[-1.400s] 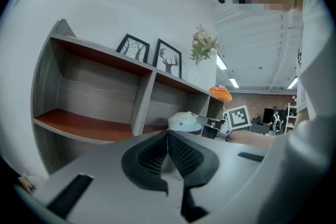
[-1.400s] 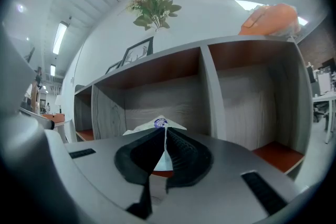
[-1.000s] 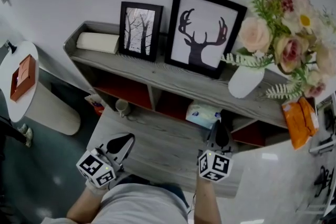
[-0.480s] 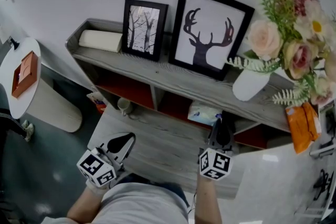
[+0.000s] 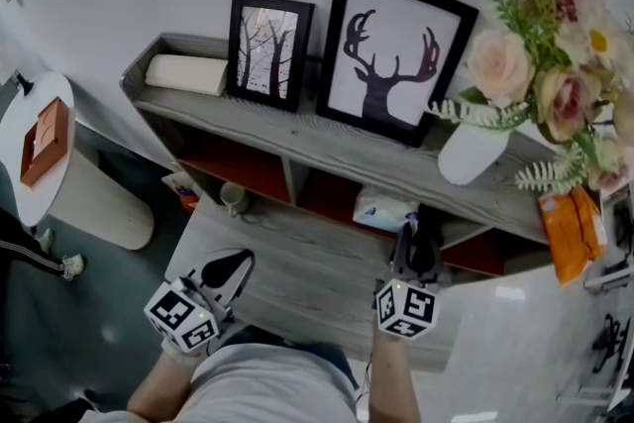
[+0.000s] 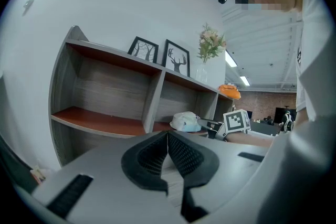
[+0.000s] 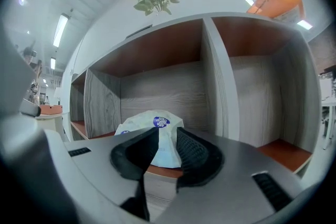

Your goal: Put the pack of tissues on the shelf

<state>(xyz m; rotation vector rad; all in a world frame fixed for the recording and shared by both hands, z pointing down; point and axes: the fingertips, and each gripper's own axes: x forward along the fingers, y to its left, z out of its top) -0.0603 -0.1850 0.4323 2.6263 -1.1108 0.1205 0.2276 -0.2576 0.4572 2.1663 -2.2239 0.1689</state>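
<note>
Standing narrowly parted, the jaws of the right tool (image 7: 168,136) grip nothing. The pack of tissues (image 7: 156,122) shows through the gap just beyond the tips. Whether the tips touch the pack cannot be determined. The left tool (image 6: 168,139) is clenched, its jaws pressed together with nothing between them. It hangs well apart from the pack, below and to the left of the deer picture (image 5: 396,59).

Compared with a second ago, both tools and the pack hold the same places; only the head camera's framing has shifted slightly.

The pack lies on the red-brown floor of the shelf (image 5: 297,146) compartment directly below the deer picture, near the front edge.

Containers noted:
- A white vase (image 5: 471,154) on the shelf top, just right of the deer picture, holds flowers (image 5: 540,64).
- A mug (image 5: 233,200) stands below and left of the deer picture, at the front of the left compartment. Its contents are not visible.
- An orange bag (image 5: 567,233) lies right of the deer picture, past the vase.
</note>
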